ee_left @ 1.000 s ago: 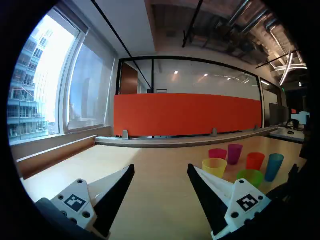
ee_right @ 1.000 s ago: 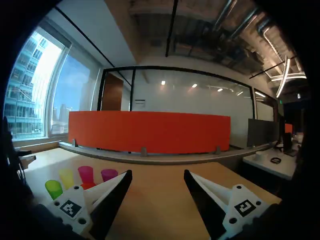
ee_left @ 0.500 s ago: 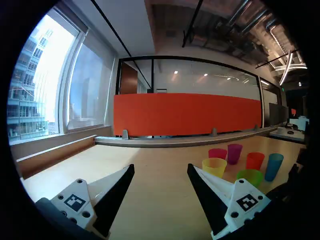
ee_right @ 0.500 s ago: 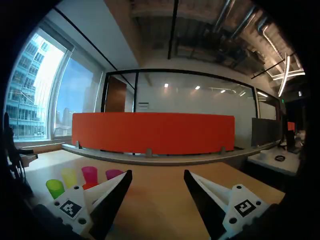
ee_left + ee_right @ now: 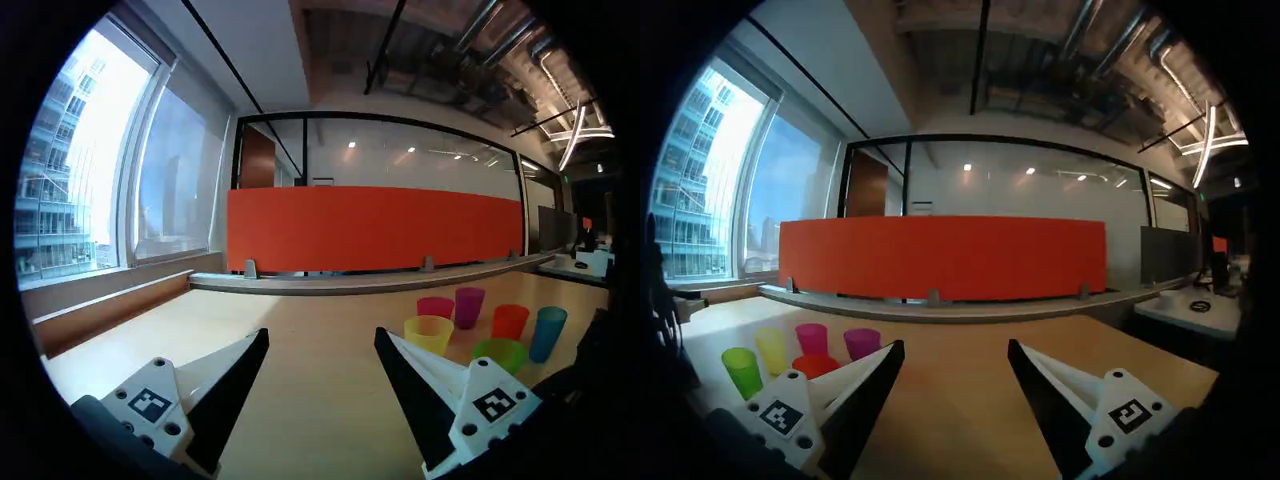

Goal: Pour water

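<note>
The left gripper (image 5: 321, 331) and right gripper (image 5: 955, 344) both hang over the wooden tabletop (image 5: 320, 416), fingers apart and holding nothing, with the coloured cups (image 5: 469, 306) clustered at lower right in the left gripper view and at lower left in the right gripper view.

Both views low over the table (image 5: 320, 400), facing orange partition (image 5: 368, 228), sharing cups (image 5: 469, 308).
</note>
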A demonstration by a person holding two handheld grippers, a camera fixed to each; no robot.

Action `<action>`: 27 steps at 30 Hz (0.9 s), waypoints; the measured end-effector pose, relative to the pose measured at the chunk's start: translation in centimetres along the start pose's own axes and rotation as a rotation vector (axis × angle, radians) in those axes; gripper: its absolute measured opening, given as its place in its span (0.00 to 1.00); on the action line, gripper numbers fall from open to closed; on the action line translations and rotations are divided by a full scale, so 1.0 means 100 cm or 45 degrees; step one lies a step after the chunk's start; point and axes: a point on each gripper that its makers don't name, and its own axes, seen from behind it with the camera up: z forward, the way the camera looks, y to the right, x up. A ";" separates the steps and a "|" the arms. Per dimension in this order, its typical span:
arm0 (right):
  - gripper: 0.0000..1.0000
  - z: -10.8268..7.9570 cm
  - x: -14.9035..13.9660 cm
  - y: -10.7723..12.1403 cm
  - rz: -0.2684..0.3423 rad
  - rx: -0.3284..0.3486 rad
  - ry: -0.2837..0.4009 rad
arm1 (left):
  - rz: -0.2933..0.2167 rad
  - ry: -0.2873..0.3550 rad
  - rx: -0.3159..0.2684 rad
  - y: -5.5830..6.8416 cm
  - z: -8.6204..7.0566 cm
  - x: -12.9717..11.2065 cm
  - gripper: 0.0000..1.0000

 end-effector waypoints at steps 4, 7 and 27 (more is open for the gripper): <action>1.00 0.004 -0.003 0.003 0.012 -0.001 0.001 | 0.000 0.000 0.000 0.000 0.000 0.000 0.99; 1.00 0.005 -0.007 0.003 0.026 0.004 -0.006 | 0.000 0.000 0.000 0.000 0.000 0.000 0.99; 1.00 0.008 -0.027 0.007 0.054 -0.009 -0.042 | 0.000 0.000 0.000 0.000 0.000 0.000 0.98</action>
